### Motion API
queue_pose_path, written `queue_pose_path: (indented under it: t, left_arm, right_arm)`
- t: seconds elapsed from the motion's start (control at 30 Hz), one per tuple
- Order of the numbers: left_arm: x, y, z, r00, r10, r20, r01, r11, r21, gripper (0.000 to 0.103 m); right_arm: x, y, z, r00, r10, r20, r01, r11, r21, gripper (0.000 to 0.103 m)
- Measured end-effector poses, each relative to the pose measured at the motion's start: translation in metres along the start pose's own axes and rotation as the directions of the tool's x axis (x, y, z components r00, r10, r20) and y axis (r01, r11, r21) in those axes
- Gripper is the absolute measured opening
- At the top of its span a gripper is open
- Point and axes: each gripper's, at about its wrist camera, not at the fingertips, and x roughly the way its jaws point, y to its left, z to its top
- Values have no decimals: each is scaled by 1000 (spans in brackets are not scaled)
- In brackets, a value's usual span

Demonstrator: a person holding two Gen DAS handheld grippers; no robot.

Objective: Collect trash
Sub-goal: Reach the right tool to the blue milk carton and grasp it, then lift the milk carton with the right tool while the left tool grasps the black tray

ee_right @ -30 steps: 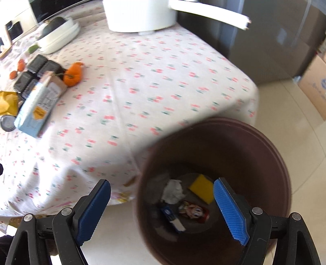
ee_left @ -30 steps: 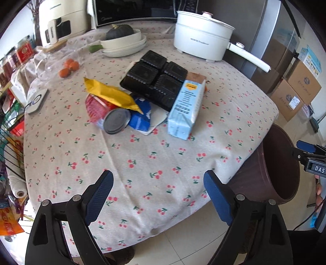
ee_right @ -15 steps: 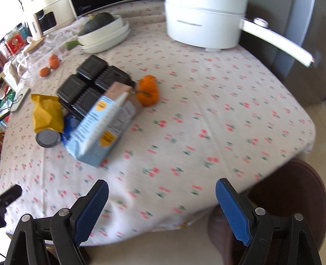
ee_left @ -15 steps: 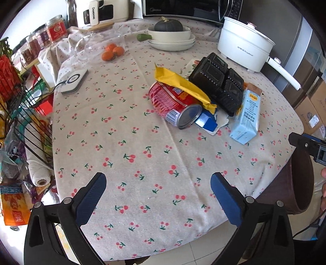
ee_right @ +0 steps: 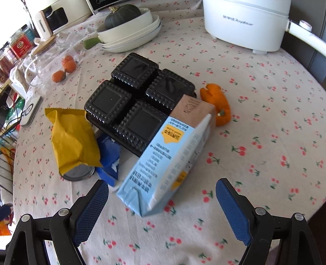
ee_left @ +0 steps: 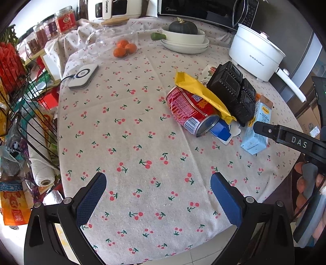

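A pile of trash lies on the cherry-print tablecloth (ee_left: 132,146). It holds a light blue carton (ee_right: 165,163), a black plastic tray (ee_right: 134,97), a yellow wrapper (ee_right: 73,138), a red can (ee_left: 189,110) on its side and a blue packet (ee_right: 109,157). An orange peel (ee_right: 217,106) lies behind the carton. My right gripper (ee_right: 161,201) is open, just in front of the carton's near end, nothing between its fingers. My left gripper (ee_left: 159,195) is open over bare cloth, well short of the can. The right gripper's body (ee_left: 289,140) shows at the left wrist view's right edge.
A white electric pot (ee_right: 246,22) with a long handle, stacked plates with a dark squash (ee_right: 122,16), a glass jar with oranges (ee_left: 114,42) and a white device (ee_left: 83,76) stand on the table. A wire rack (ee_left: 18,106) crowds the left side.
My right gripper swung from above the brown bin to over the table, close to the blue carton. My left gripper shifted left along the table edge, and its jaws opened a little wider.
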Motion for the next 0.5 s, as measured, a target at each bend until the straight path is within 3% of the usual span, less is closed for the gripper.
queue_pose_path:
  t: [0.07, 0.13, 0.2, 0.37, 0.5]
  left_arm:
    - [1, 0, 0, 1000, 9, -1, -9, 1000, 7, 103]
    - [1, 0, 1, 1000, 13, 0, -13, 1000, 12, 103]
    - [1, -1, 3, 1000, 9, 2, -9, 1000, 13, 103]
    - [-5, -12, 7, 1000, -20, 12, 20, 1000, 21, 103]
    - [-11, -27, 17, 998, -65, 18, 65, 997, 40, 103]
  right_arm:
    - [7, 1, 1, 1000, -9, -6, 9, 1000, 9, 88]
    - [14, 1, 1, 1000, -18, -16, 18, 1000, 13, 78]
    - [18, -1, 0, 999, 4, -35, -4, 1000, 15, 54]
    - [5, -9, -5, 999, 2, -43, -3, 1000, -23, 42]
    - [-15, -21, -7, 1000, 7, -29, -8, 999, -36, 40]
